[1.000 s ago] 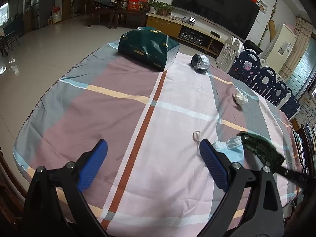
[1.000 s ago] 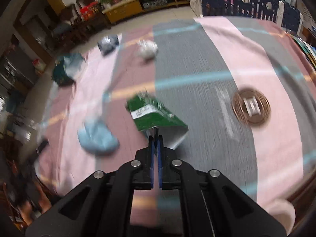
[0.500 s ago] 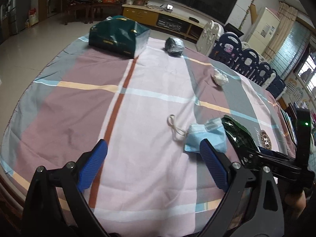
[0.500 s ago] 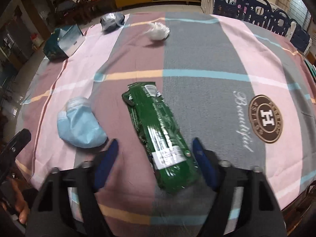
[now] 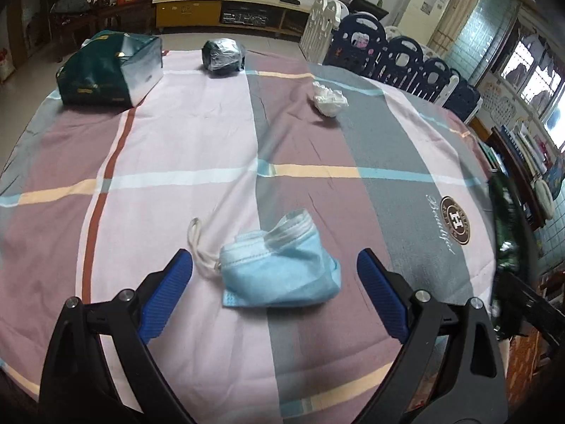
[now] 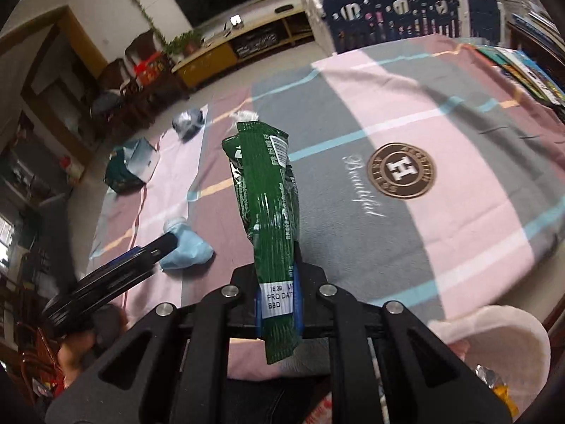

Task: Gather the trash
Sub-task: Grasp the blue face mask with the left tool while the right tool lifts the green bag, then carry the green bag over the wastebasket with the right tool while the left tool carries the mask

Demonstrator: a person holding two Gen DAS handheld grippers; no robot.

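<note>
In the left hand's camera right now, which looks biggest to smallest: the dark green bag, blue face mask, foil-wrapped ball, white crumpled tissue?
1. Blue face mask, though nearest the camera
2. Dark green bag
3. Foil-wrapped ball
4. White crumpled tissue

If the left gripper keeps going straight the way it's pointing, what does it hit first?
Most likely the crumpled blue face mask, which lies on the tablecloth between and just ahead of the open left gripper. Nothing shows in between, though depth is hard to judge here.

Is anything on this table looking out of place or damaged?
Mostly litter: a crumpled blue face mask lies folded between the open left gripper fingers, and a wadded white tissue sits farther back. The tablecloth itself looks undamaged.
</note>
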